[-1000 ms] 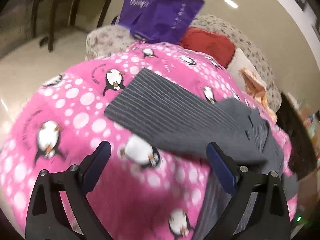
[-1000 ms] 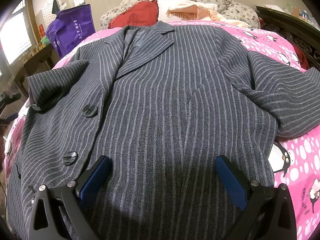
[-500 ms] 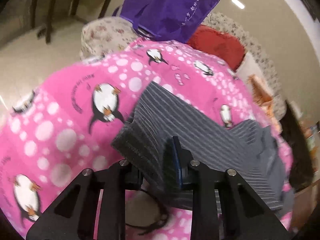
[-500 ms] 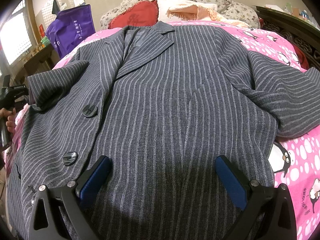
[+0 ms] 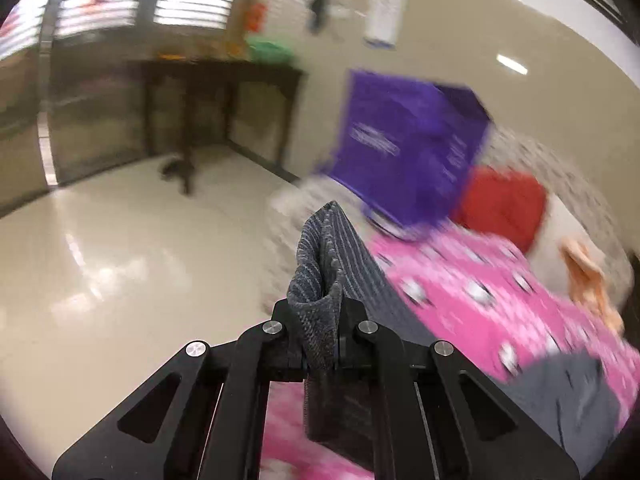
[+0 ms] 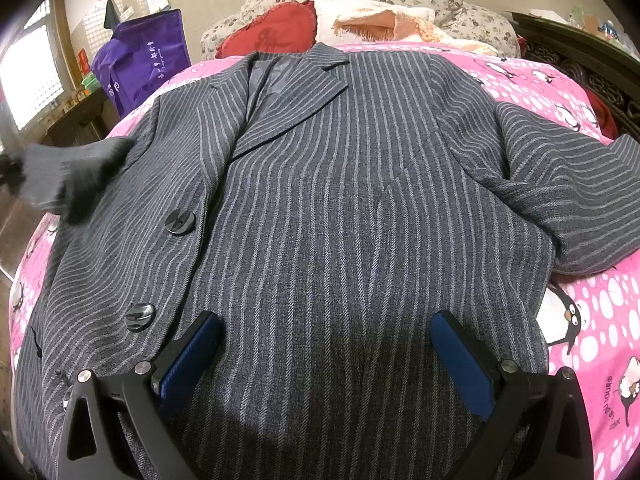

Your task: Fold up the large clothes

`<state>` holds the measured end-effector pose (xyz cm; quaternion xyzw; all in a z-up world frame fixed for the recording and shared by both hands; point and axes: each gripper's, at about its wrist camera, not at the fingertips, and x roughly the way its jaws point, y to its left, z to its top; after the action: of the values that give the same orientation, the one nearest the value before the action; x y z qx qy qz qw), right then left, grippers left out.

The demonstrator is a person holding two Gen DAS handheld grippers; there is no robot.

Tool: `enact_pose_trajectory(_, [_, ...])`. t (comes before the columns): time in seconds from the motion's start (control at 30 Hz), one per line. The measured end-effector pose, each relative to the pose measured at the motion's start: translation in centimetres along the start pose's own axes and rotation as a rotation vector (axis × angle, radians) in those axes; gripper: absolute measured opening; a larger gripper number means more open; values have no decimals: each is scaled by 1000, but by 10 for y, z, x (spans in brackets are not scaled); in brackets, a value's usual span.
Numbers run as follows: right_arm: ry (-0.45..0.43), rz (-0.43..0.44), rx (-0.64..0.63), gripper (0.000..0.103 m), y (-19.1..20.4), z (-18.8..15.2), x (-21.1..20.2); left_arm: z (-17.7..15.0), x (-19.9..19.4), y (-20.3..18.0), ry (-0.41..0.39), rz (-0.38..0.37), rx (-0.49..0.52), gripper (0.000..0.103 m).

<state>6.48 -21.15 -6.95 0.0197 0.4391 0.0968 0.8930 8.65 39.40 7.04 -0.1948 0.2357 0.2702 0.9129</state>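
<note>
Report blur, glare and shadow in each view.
Left wrist view: heavy motion blur smears the purple bag and pink blanket; glare streaks the floor; only the left gripper and clamped sleeve cuff look sharp. Right wrist view: sharp, except the blurred sleeve cuff; shadow falls near the right gripper.

Purple bag (image 6: 142, 66) beside red cushion (image 6: 268, 28).

Left view motion-blurred, perhaps window-lit; right view sharp, fisheye-bent edges.
</note>
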Motion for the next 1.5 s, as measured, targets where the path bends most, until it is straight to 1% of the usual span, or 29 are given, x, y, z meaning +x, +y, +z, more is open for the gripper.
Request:
enact_pose_trajectory(0.1, [0, -1, 0, 103, 0, 0, 0, 13, -2, 29, -15, 86, -51, 6])
enact_pose_trajectory(0.13, [0, 0, 0, 103, 0, 0, 0, 13, -2, 31, -10, 93, -58, 6])
enact_pose_trajectory(0.2, [0, -1, 0, 103, 0, 0, 0, 8, -2, 22, 5, 53, -45, 6])
enact_pose_trajectory(0.23, [0, -1, 0, 103, 0, 0, 0, 5, -4, 8, 8, 18, -23, 6])
enact_pose_trajectory(0.3, [1, -1, 1, 103, 0, 0, 0, -6, -8, -30, 34, -102, 25, 6])
enact_pose_trajectory(0.37, [15, -16, 5, 103, 0, 0, -1, -21, -14, -78, 53, -212, 87, 6])
enact_pose_trajectory(0.4, [27, -34, 15, 103, -1, 1, -4, -34, -17, -112, 77, -297, 130, 6])
enact_pose_trajectory(0.43, [41, -50, 26, 103, -2, 0, -7, -42, -20, -135, 87, -345, 156, 6])
enact_pose_trajectory(0.5, [58, -59, 41, 103, -7, -4, -13, -69, -25, -192, 131, -470, 227, 6])
enact_pose_trajectory(0.57, [40, -41, 41, 103, -13, -12, -16, -107, -31, -251, 177, -571, 309, 6])
enact_pose_trajectory(0.63, [17, -21, 30, 103, -15, -17, -18, -141, -35, -294, 240, -649, 359, 6])
enact_pose_trajectory(0.7, [-2, -17, 24, 103, -15, -18, -18, -182, -33, -328, 355, -730, 380, 10])
enact_pose_trajectory(0.73, [-9, -20, 21, 103, -14, -19, -18, -203, -32, -344, 418, -740, 411, 20])
enact_pose_trajectory(0.77, [-13, -23, 18, 103, -13, -19, -17, -219, -33, -353, 466, -736, 453, 24])
enact_pose_trajectory(0.8, [-15, -23, 18, 103, -13, -19, -17, -240, -36, -360, 490, -714, 514, 26])
enact_pose_trajectory(0.83, [-16, -20, 20, 103, -14, -19, -17, -250, -39, -362, 495, -702, 545, 34])
enact_pose_trajectory(0.87, [-18, -18, 21, 103, -14, -20, -18, -258, -43, -362, 504, -701, 567, 39])
enact_pose_trajectory(0.9, [-20, -16, 22, 103, -16, -20, -18, -264, -49, -359, 509, -710, 580, 41])
enact_pose_trajectory(1.03, [-21, -22, 20, 103, -16, -20, -18, -253, -70, -330, 494, -767, 539, 43])
enact_pose_trajectory(1.13, [-16, -27, 20, 103, -14, -23, -20, -238, -82, -300, 413, -739, 538, 43])
enact_pose_trajectory(1.17, [-11, -28, 22, 103, -14, -23, -20, -236, -86, -288, 371, -709, 541, 43])
enact_pose_trajectory(1.23, [14, -29, 25, 103, -14, -19, -19, -231, -81, -263, 302, -601, 530, 43])
enact_pose_trajectory(1.3, [59, -17, 30, 101, -16, -12, -19, -227, -69, -231, 293, -496, 476, 43])
enact_pose_trajectory(1.33, [84, -18, 32, 93, -16, -5, -23, -228, -66, -220, 301, -476, 457, 43])
enact_pose_trajectory(1.37, [66, -15, 35, 90, -15, 2, -30, -230, -63, -209, 316, -454, 439, 43])
enact_pose_trajectory(1.4, [24, -11, 34, 90, -11, 11, -40, -234, -60, -198, 327, -417, 429, 43])
enact_pose_trajectory(1.43, [-32, -12, 32, 90, -7, 25, -52, -239, -60, -189, 330, -375, 426, 43])
enact_pose_trajectory(1.47, [-66, -2, 32, 90, -3, 35, -58, -244, -61, -180, 325, -311, 423, 43])
enact_pose_trajectory(1.5, [-91, 33, 29, 90, 4, 48, -61, -247, -64, -171, 320, -275, 409, 43])
